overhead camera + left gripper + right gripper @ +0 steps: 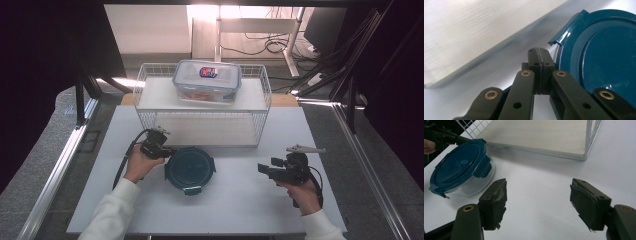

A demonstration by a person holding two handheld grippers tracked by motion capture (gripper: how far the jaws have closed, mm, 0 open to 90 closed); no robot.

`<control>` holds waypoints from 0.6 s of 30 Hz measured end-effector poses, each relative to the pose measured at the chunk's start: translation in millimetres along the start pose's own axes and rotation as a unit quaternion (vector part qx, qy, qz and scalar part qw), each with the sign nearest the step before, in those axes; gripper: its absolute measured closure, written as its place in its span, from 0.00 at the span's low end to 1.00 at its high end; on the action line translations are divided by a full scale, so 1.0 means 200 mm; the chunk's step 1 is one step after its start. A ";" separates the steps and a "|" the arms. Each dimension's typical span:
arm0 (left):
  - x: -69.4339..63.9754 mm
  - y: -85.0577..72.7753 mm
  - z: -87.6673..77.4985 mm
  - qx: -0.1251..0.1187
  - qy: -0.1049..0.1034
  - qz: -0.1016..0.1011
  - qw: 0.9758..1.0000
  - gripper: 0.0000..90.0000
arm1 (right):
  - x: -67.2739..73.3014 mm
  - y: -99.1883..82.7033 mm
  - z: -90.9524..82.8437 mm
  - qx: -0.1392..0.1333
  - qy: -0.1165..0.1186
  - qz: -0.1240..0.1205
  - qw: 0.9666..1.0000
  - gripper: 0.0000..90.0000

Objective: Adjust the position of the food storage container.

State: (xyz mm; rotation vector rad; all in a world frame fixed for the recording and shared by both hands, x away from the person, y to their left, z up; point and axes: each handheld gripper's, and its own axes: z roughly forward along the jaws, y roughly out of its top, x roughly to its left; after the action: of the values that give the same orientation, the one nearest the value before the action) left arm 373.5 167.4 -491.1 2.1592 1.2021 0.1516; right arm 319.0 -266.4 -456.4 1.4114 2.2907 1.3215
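Holding my left gripper (165,150) jaws together, tips just beside the round container (190,169) lid's latch; right gripper (261,168) jaws apart, nothing between.

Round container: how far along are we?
Early. The round container sits lidded on the table, its flap raised by the left gripper, whose jaws are shut beside it, holding nothing. The right gripper is open, apart. The rectangular box already sits on the wire rack.

Blue lid (604,57) — cropped at right edge (latch (565,32) blurred)
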 end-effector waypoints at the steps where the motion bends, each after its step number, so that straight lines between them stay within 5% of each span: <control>1: -0.01 0.00 0.00 -0.001 -0.002 -0.001 1.000 1.00 | 0.00 0.00 0.00 0.000 0.000 0.000 1.000 0.33; 18: -0.19 0.03 0.07 0.005 -0.036 0.027 0.999 1.00 | 0.02 0.00 0.02 0.005 0.005 -0.007 1.000 0.33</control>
State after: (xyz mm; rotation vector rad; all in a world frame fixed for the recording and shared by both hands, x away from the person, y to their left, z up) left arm 360.6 128.8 -490.5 2.1890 1.1076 0.0908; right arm 318.9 -262.2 -457.1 1.3924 2.3125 1.3192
